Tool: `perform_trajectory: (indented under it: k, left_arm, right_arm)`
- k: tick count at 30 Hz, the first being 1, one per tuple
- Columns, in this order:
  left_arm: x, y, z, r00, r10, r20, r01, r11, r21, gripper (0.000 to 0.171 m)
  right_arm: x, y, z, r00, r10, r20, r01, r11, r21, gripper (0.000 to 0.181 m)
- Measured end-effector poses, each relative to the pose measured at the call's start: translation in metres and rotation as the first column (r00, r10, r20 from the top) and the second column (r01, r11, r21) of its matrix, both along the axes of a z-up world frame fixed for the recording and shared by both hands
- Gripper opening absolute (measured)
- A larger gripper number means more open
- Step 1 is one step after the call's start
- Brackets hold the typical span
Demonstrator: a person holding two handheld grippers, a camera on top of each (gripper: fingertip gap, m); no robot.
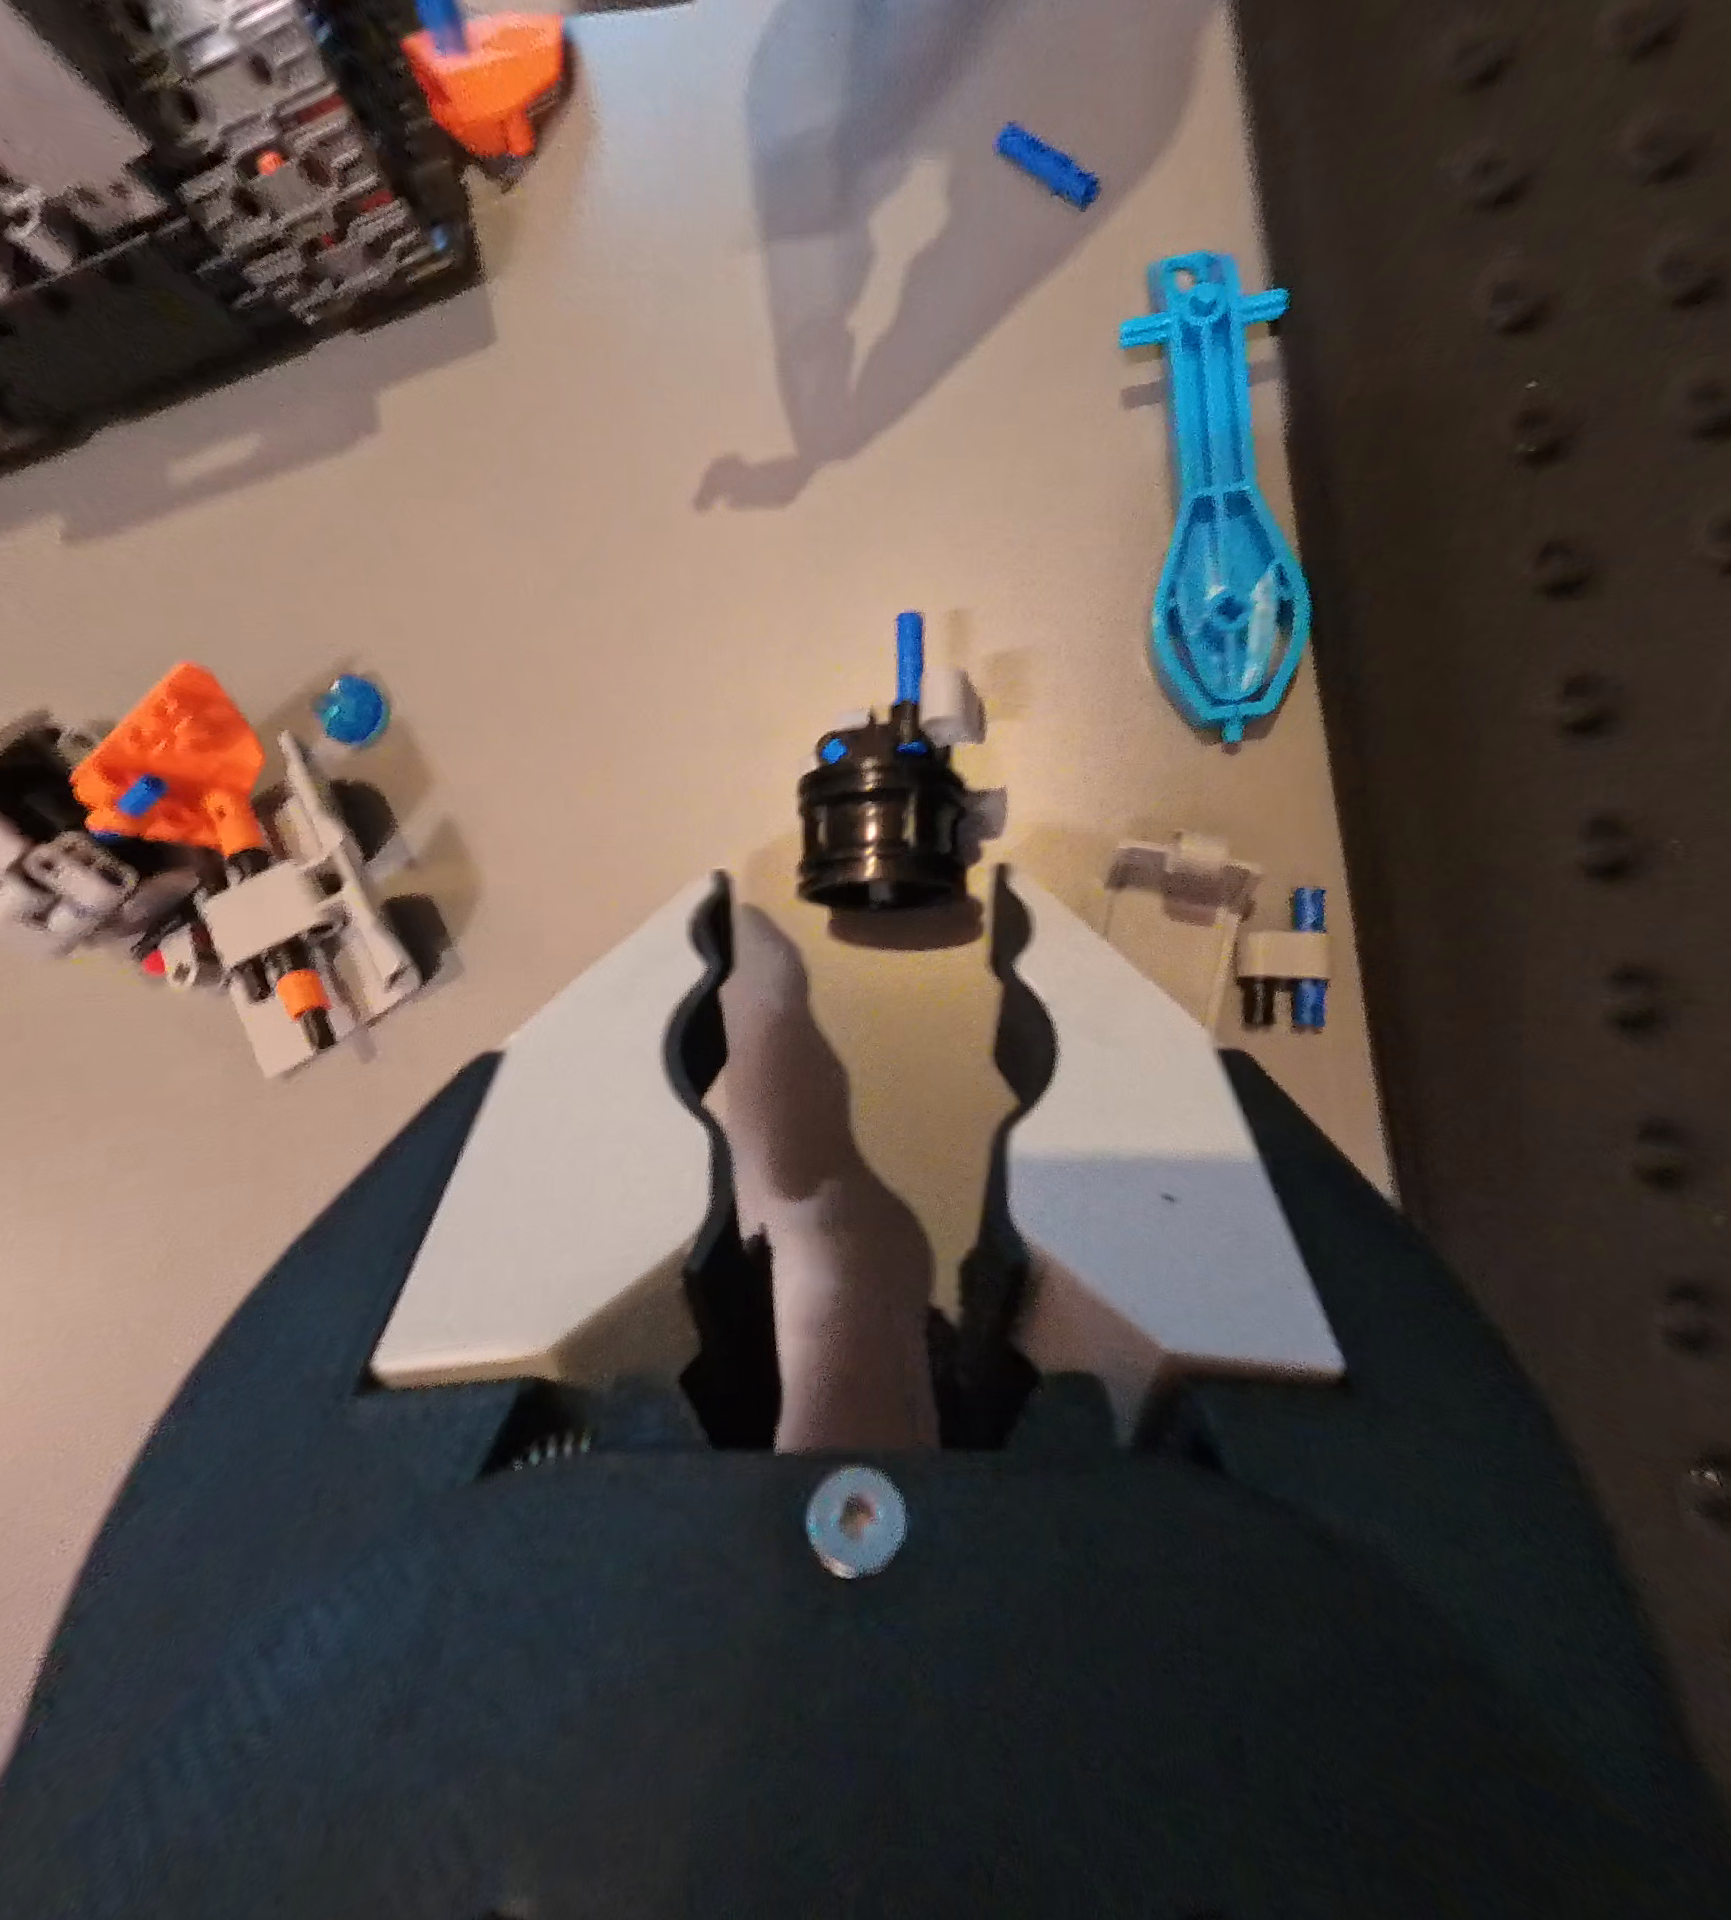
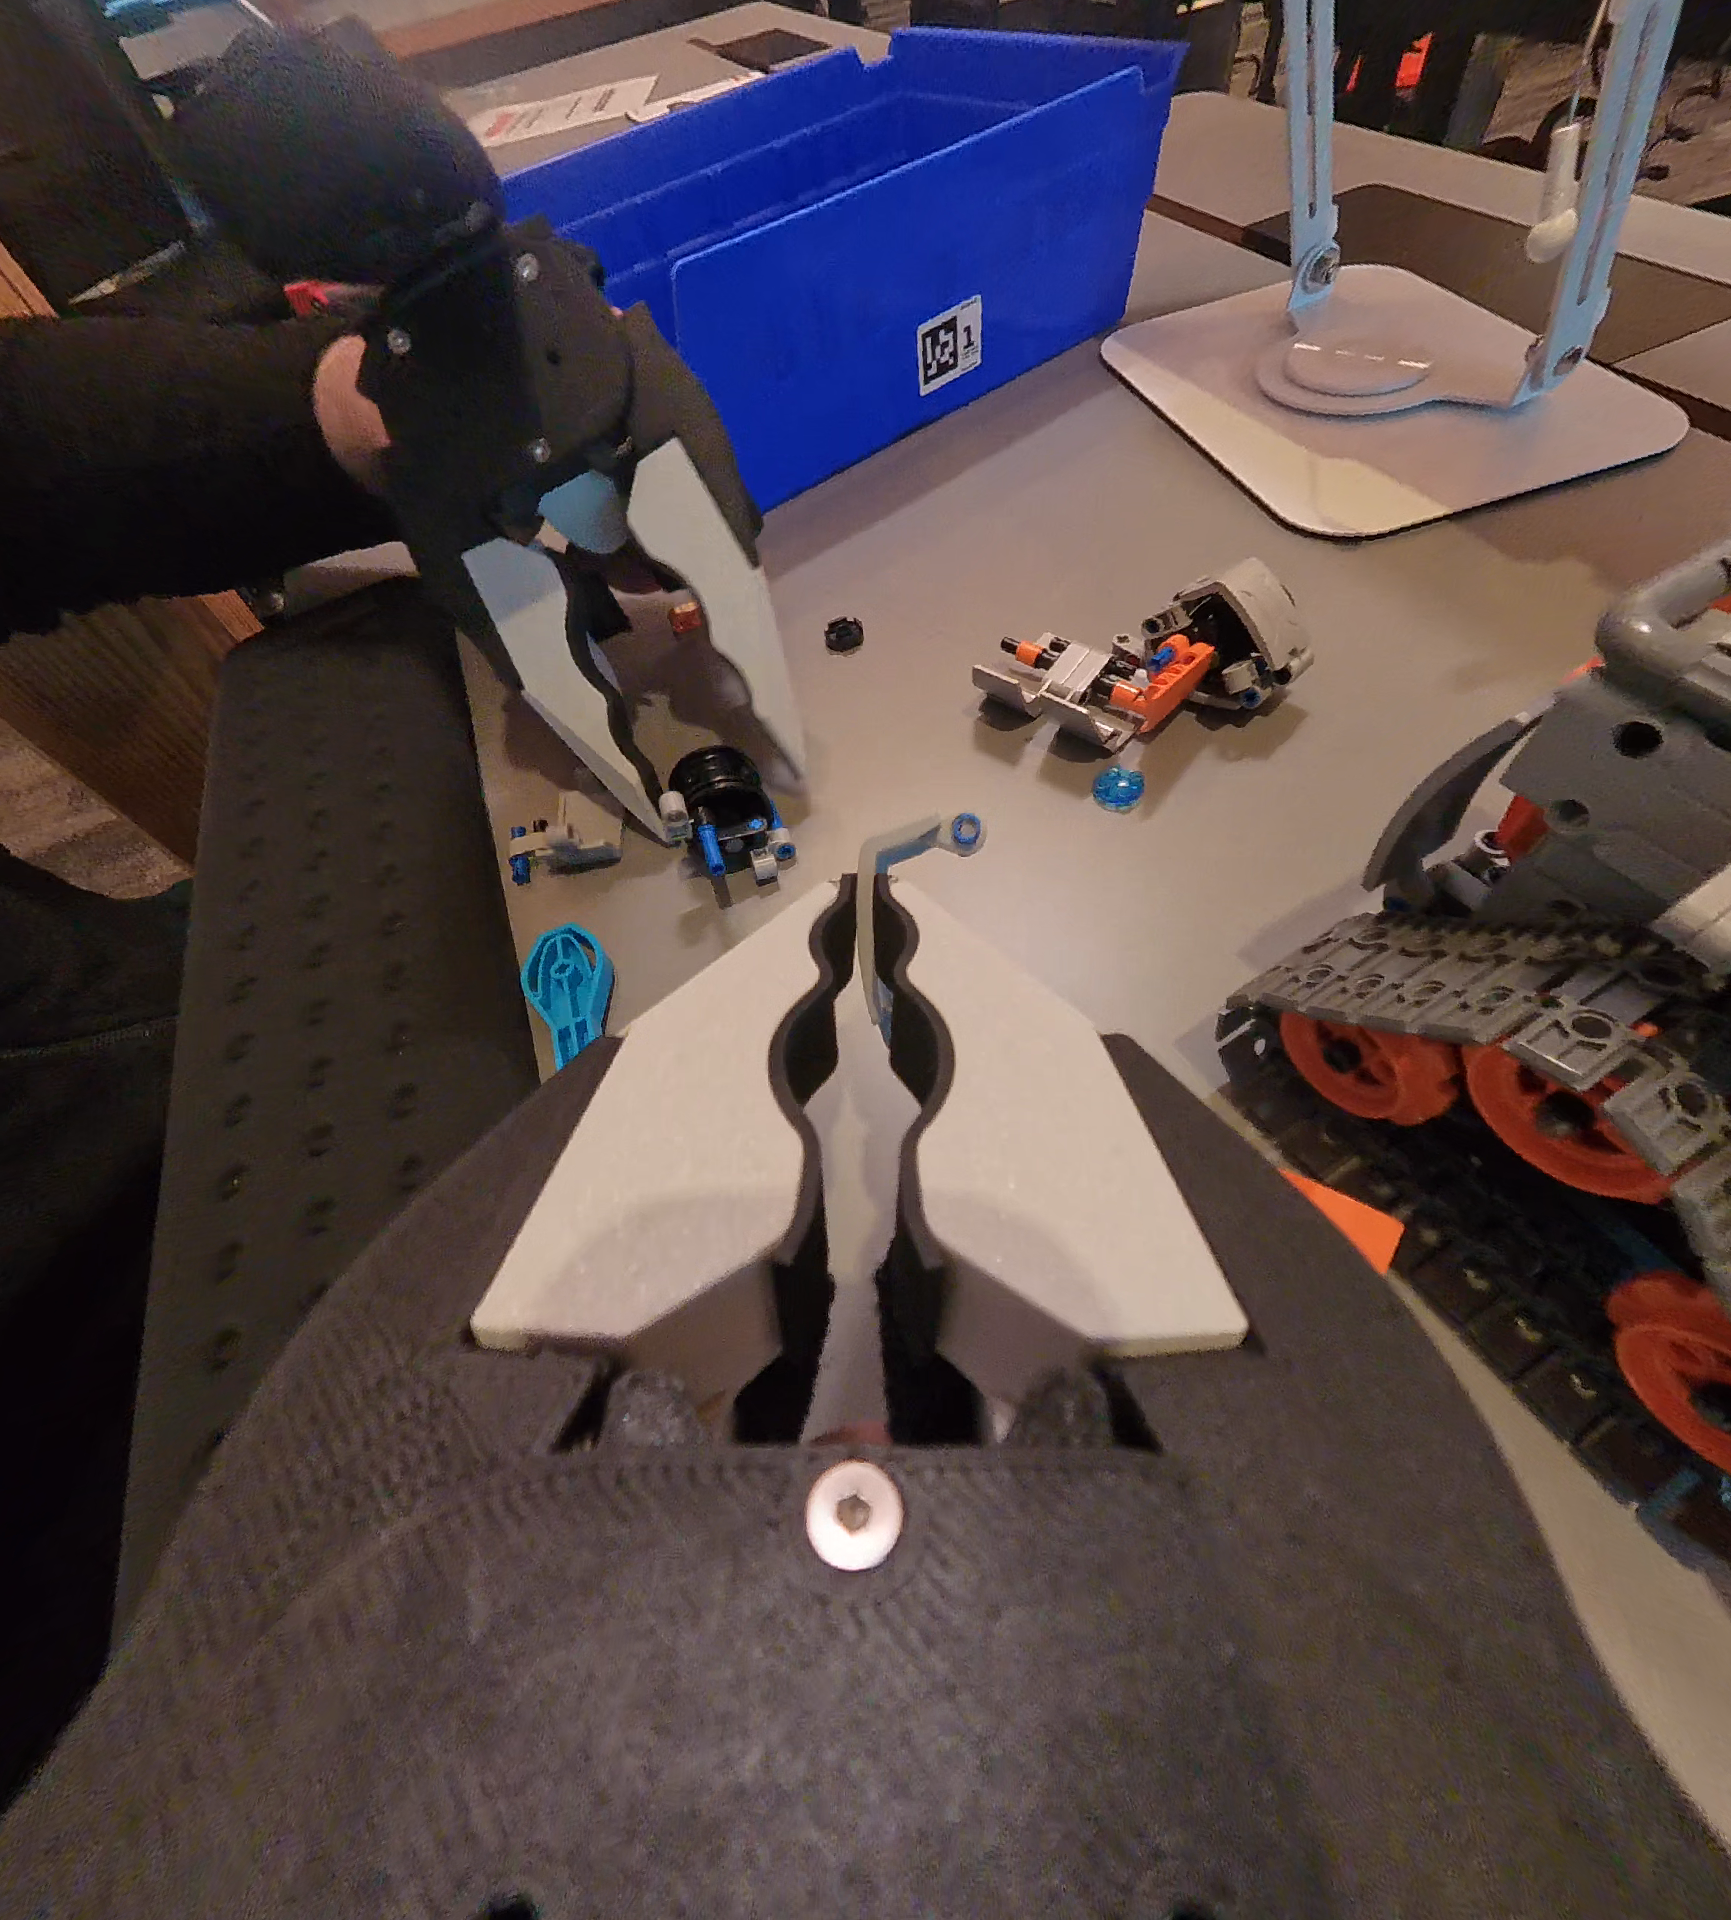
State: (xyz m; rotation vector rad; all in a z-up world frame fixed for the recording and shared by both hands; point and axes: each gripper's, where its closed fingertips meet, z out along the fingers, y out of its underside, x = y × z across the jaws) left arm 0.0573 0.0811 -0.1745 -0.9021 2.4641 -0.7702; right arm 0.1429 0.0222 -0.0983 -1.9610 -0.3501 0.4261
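Left gripper [image 1: 861, 894]: jaws spread wide, nothing between them, poised over the grey bench [image 1: 570, 582]. Just beyond its fingertips sits a black ribbed wheel hub [image 1: 876, 831] with blue pins and pale grey connectors at its far end. In the right wrist view the same gripper [image 2: 726, 790] straddles that hub [image 2: 721, 784], one fingertip right beside it (contact cannot be told). A hand [image 2: 352, 416] in a black sleeve holds it.

Right gripper [image 2: 866, 894]: jaws nearly together, pinching a thin curved grey piece [image 2: 882, 914] that ends in a blue ring; the piece sticks out past the fingertips, above the bench.

Around them:
- Light blue paddle-shaped part [image 1: 1219, 499] flat at the bench's right edge in the left wrist view, next to a dark perforated surface [image 1: 1588, 727].
- Small grey bracket with blue pins [image 1: 1276, 961] near the left gripper's right finger.
- Loose blue pin [image 1: 1046, 166] farther off.
- Small grey-and-orange assembly [image 1: 186, 862] to the left, round translucent blue stud [image 1: 352, 710] beside it.
- Large tracked vehicle with orange wheels [image 2: 1567, 1039] at the right of the right wrist view.
- Blue bin [image 2: 840, 260] at the far side, a sticker on its front wall.
- Pale stand with flat base [image 2: 1391, 405] far right.
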Motion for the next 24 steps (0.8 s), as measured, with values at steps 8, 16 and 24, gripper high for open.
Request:
perform_trajectory:
  k: [8, 16, 24]
  left_arm:
    - [0.003, -0.017, 0.035, 0.992, -0.049, 0.119, 0.034, 0.992, 0.125, 0.049]
    - [0.017, -0.005, 0.002, 0.999, 0.040, -0.009, -0.034, 0.931, 0.362, 0.029]
    - [0.031, -0.022, 0.036, 0.984, 0.145, 0.101, -0.133, 0.984, -0.119, 0.029]
  right_arm:
    - [-0.001, 0.000, 0.000, 1.000, 0.004, 0.024, -0.004, 1.000, 0.002, 0.000]
    - [0.002, -0.001, 0.003, 0.999, -0.014, 0.052, 0.013, 1.000, 0.018, 0.000]
    - [-0.003, -0.003, 0.003, 0.998, 0.001, 0.069, -0.002, 1.000, 0.022, 0.000]
